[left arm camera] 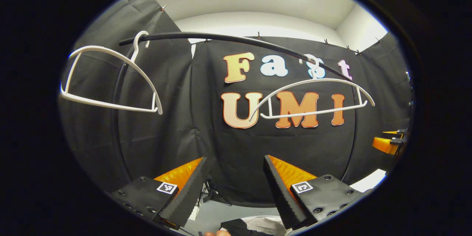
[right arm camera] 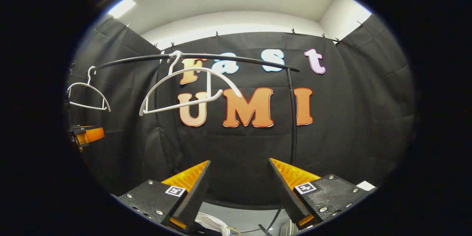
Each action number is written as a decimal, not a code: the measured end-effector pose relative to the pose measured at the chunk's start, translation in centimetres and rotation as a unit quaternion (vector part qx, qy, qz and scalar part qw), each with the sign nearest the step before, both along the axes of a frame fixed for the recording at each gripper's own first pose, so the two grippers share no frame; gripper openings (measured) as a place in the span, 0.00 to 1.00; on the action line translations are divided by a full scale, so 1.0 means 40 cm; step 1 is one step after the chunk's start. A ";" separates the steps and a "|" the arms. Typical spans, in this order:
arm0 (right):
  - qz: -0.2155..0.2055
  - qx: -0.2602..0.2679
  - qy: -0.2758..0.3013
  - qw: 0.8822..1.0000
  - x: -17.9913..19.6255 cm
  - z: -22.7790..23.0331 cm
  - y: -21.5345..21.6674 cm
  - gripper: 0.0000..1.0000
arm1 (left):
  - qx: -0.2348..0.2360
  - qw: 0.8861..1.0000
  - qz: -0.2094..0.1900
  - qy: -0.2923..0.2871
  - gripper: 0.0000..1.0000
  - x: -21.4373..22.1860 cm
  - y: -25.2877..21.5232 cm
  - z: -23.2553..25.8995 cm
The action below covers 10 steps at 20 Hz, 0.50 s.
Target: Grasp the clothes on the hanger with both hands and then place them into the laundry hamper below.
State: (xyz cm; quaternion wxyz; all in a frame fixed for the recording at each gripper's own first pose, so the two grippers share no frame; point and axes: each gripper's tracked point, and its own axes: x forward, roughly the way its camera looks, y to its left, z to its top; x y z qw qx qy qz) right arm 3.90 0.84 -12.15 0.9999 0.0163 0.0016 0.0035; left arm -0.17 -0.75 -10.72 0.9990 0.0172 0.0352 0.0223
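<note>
Two bare white hangers hang from a black curved rail [left arm camera: 228,38]: one hanger [left arm camera: 110,77] at the left, the other hanger [left arm camera: 313,97] at the right. In the right gripper view the same rail [right arm camera: 228,58] carries a near hanger [right arm camera: 184,90] and a far hanger [right arm camera: 88,96]. My left gripper [left arm camera: 234,191] is open with nothing between its fingers. My right gripper [right arm camera: 238,190] is open and empty too. Dark and white cloth [left arm camera: 254,225] lies low between the left fingers. A white bit of cloth [right arm camera: 210,223] shows below the right gripper.
The rail's black upright post [right arm camera: 293,118] stands right of centre in the right gripper view, another post [left arm camera: 116,118] at the left in the left gripper view. The other gripper's orange part [left arm camera: 387,143] shows at the right edge, and likewise [right arm camera: 86,134] at the left edge.
</note>
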 end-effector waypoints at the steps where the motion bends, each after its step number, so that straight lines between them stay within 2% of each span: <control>1: 0.001 -0.001 0.000 1.000 -0.003 0.008 0.004 0.92 | 0.000 1.000 0.001 -0.001 0.94 0.001 -0.001 0.001; 10: 0.008 -0.005 0.000 1.000 -0.003 0.000 0.012 0.92 | 0.007 1.000 0.006 -0.001 0.94 0.003 0.000 -0.005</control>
